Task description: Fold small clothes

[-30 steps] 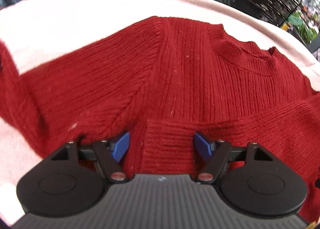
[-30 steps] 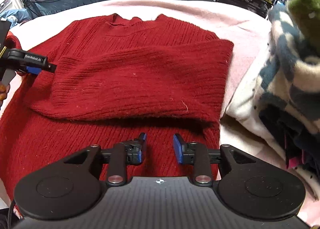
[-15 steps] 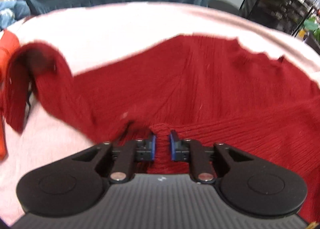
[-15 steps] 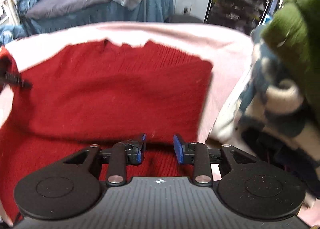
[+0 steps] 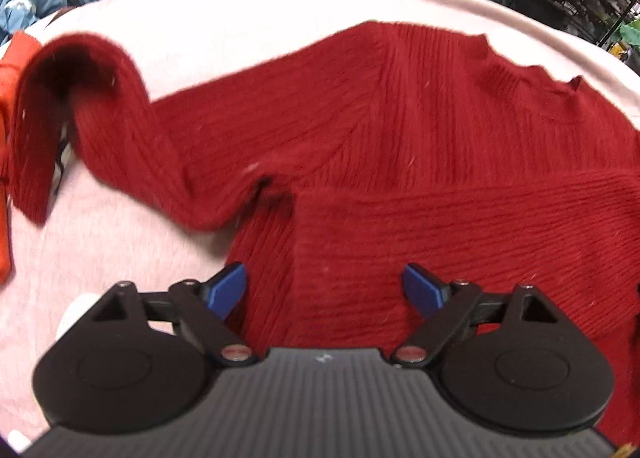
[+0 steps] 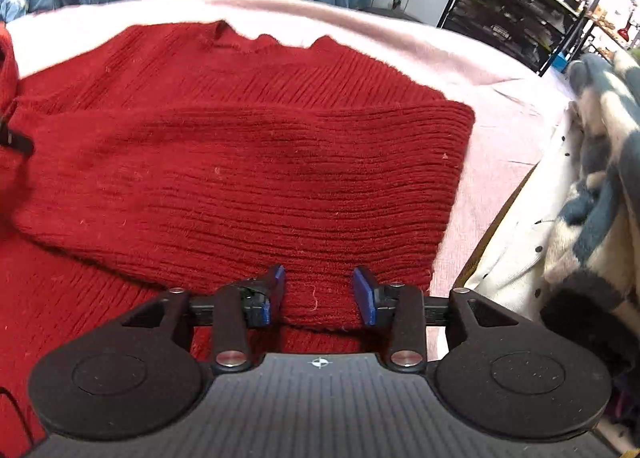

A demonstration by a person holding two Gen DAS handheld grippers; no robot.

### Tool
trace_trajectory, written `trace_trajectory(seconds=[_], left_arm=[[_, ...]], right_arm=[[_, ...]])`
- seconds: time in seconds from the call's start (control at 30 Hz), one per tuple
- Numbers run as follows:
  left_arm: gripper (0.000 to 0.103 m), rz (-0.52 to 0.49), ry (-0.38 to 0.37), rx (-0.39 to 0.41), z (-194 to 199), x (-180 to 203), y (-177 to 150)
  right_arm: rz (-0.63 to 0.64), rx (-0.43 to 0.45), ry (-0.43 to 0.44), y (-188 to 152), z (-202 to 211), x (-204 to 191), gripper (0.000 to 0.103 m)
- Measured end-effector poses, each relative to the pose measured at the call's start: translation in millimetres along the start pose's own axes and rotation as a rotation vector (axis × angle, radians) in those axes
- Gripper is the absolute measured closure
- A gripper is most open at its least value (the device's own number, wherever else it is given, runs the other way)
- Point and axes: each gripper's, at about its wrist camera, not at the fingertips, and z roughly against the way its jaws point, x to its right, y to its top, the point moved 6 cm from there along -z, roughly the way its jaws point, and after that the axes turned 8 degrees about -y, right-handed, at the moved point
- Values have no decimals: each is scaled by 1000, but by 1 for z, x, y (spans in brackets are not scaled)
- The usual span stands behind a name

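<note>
- The red sweater (image 5: 400, 145) lies flat on the pink cloth (image 5: 240, 17), collar toward its far edge, one sleeve folded across the body.
- The left gripper (image 5: 324, 290) points steeply down over the sleeve cuff, jaws opening, gripping nothing.
- The right gripper (image 6: 319, 294) straddles the sleeve's near fold, jaws opening, pads clear of the knit.

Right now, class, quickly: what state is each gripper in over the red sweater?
Left gripper: jaws opening wide, holding nothing, above the red sweater.
Right gripper: jaws opening, sweater fabric between them, not gripped.
</note>
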Motion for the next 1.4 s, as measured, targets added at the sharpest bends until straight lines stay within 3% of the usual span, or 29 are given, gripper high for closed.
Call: trace_trajectory(seconds=[0.1, 0.2, 0.33, 0.43, 0.6, 0.7, 0.77, 0.8, 0.83, 0.93, 1.03, 1.2, 1.4], left_arm=[[4, 36, 2, 14, 8, -15, -6], [4, 109, 9, 65, 30, -39, -1], [1, 288, 28, 206, 71, -90, 16], [1, 437, 65, 256, 88, -133, 36], [1, 609, 24, 301, 84, -177, 73], [2, 646, 16, 258, 60, -188, 96], [19, 675, 22, 197, 40, -194, 102], [41, 689, 13, 185, 34, -197, 103], [56, 697, 0, 181, 28, -199, 104], [76, 679, 10, 186, 22, -202, 102], [92, 624, 54, 239, 40, -200, 102], [93, 454, 46, 375, 90, -175, 123], [93, 251, -138, 480, 129, -91, 147]], right_arm=[[6, -13, -9, 1, 0, -2, 36], [-31, -30, -4, 5, 5, 1, 35], [-92, 9, 19, 13, 25, 3, 16], [-87, 39, 37, 17, 42, -4, 15], [-98, 7, 101, 20, 54, -20, 14], [-96, 2, 131, 22, 61, -32, 14], [-76, 1, 131, 22, 65, -38, 14], [-69, 3, 133, 22, 68, -40, 13], [-64, 4, 134, 21, 71, -40, 12], [-60, -1, 118, 17, 73, -37, 10], [-88, -20, 99, 12, 70, -28, 10], [-138, -47, 95, 8, 63, -17, 10], [-137, -47, 106, 11, 62, -20, 10]])
